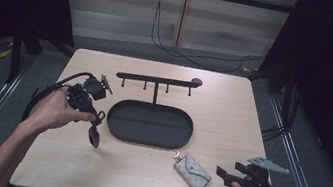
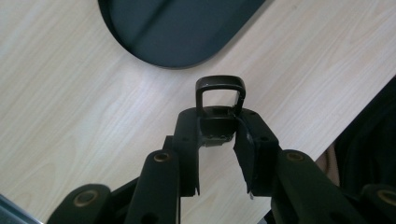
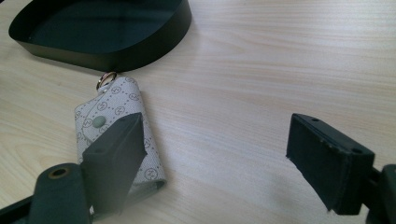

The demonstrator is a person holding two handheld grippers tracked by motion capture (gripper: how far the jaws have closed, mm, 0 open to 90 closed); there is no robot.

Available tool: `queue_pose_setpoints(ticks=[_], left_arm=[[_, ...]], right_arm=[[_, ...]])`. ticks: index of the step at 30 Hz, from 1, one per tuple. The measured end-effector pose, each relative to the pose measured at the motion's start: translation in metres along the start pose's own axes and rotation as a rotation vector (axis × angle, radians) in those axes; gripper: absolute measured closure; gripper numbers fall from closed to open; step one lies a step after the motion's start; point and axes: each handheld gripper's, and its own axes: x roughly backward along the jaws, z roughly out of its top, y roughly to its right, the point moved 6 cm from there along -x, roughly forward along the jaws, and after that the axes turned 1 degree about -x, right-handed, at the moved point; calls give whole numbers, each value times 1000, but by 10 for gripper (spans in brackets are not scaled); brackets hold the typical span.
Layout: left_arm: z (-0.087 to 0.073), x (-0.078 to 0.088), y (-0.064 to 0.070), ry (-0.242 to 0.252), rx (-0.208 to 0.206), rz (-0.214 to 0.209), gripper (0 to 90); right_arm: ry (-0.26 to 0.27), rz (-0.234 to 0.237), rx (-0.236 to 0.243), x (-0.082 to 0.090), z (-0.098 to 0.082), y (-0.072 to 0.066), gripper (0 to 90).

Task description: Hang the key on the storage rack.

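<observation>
My left gripper [image 1: 95, 121] is shut on a small black piece with a squared loop [image 2: 220, 93]. In the high view that black piece [image 1: 94, 136] hangs just above the table, left of the black oval tray [image 1: 147, 141]. A grey patterned key pouch [image 1: 192, 171] with a metal ring [image 3: 106, 78] lies flat in front of the tray. My right gripper [image 1: 229, 173] stands open just right of the pouch. In the right gripper view its left jaw overlaps the pouch [image 3: 119, 112] and nothing lies between the right gripper's [image 3: 212, 135] jaws.
A black rack with several small hooks [image 1: 156, 79] rises on a post from the tray's far side. The tray's rim [image 2: 177, 28] lies just beyond the left jaws. Bare wood spreads right of the tray; the front table edge is close to both hands.
</observation>
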Motion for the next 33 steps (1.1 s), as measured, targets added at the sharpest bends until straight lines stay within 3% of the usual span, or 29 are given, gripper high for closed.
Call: queue_pose_setpoints(ticks=[8, 21, 29, 33], left_arm=[[13, 12, -4, 1, 25, 19, 709], [30, 17, -13, -9, 49, 3, 708], [44, 21, -17, -16, 71, 18, 708], [52, 26, -19, 9, 89, 10, 708]], right_arm=[[4, 2, -8, 0, 0, 1, 194], [18, 6, -6, 2, 1, 0, 189], [24, 7, -3, 3, 1, 0, 188], [22, 11, -2, 3, 1, 0, 187]])
